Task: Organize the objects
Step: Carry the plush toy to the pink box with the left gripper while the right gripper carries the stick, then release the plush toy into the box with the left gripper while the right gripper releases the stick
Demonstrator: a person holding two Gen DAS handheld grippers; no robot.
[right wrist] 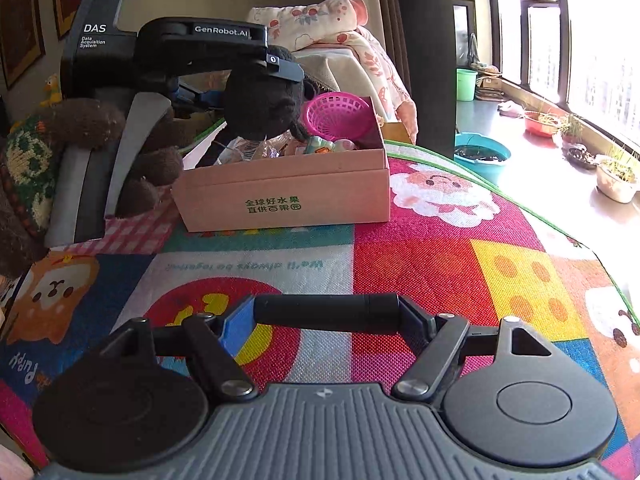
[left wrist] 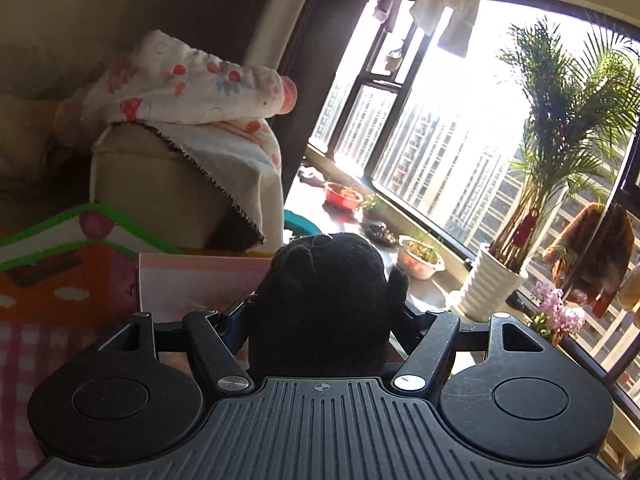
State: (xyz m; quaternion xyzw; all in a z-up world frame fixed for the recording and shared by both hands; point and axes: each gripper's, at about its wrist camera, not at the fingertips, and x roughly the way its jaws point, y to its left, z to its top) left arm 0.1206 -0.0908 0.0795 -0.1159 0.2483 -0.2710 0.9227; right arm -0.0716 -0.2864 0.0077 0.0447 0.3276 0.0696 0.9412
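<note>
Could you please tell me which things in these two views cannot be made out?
- Left wrist view: the black plush toy fills the jaws, hiding their tips and most of the pink cardboard box.
- Right wrist view: the box's front wall hides lower contents under the pink plastic basket.
- Right wrist view: the black cylinder's ends are covered by the jaws.

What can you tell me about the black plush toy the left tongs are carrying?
The black fuzzy plush toy is soft and knitted-looking, with a rounded body, small stubby ears or limbs and no markings I can make out. It sits clamped between the fingers of the left tongs, upright, over the near left end of the open pink cardboard box. Whether it touches the box's contents is hidden.
</note>
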